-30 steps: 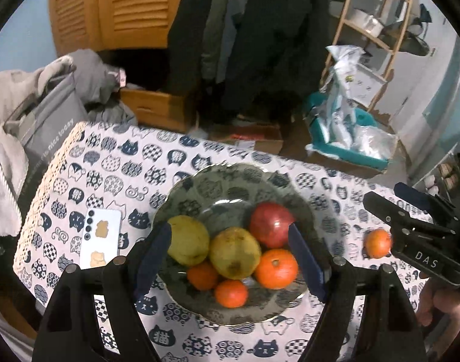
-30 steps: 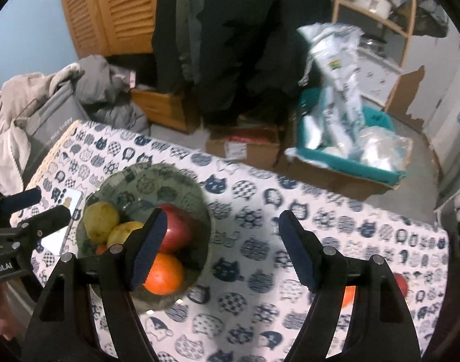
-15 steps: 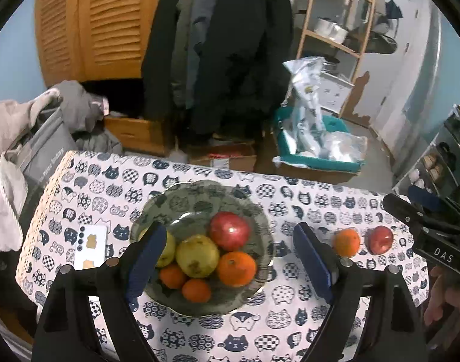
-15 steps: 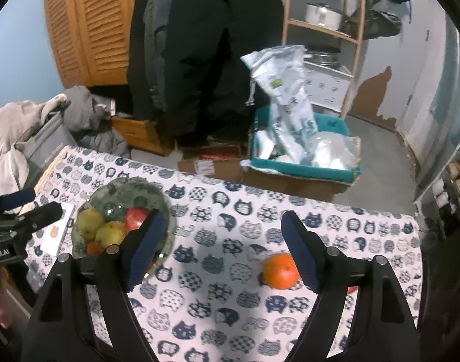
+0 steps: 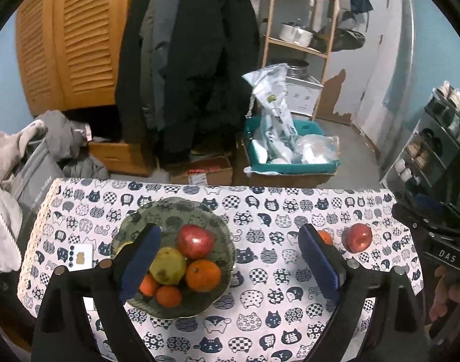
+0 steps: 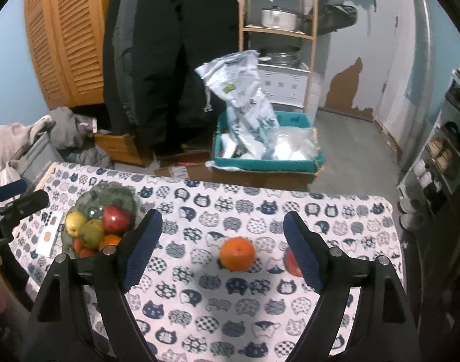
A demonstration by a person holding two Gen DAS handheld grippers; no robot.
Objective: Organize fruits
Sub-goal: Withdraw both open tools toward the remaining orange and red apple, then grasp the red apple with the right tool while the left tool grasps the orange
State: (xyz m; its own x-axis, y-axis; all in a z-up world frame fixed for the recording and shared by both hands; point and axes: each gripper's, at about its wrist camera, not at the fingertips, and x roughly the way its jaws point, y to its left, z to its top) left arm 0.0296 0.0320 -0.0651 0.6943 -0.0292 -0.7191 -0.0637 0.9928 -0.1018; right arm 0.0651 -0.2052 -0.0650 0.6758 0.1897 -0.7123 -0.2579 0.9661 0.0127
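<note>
My left gripper (image 5: pixel 230 259) is opening wide, holding nothing, over the bowl (image 5: pixel 221 229) of fruit. My right gripper (image 6: pixel 221 250) is opening too, empty, above the orange (image 6: pixel 237 254) sitting beside a red apple (image 6: pixel 290 264) on the tablecloth (image 6: pixel 199 295).

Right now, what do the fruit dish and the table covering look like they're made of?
The fruit dish looks like tinted glass, glossy: the cat print shows dimly through its greenish wall and its scalloped rim catches light. It could be clear plastic.

The table covering looks like a printed cloth or oilcloth, matt to slightly sheened: it lies flat and folds over the table edge. The weave is too small to tell.
</note>
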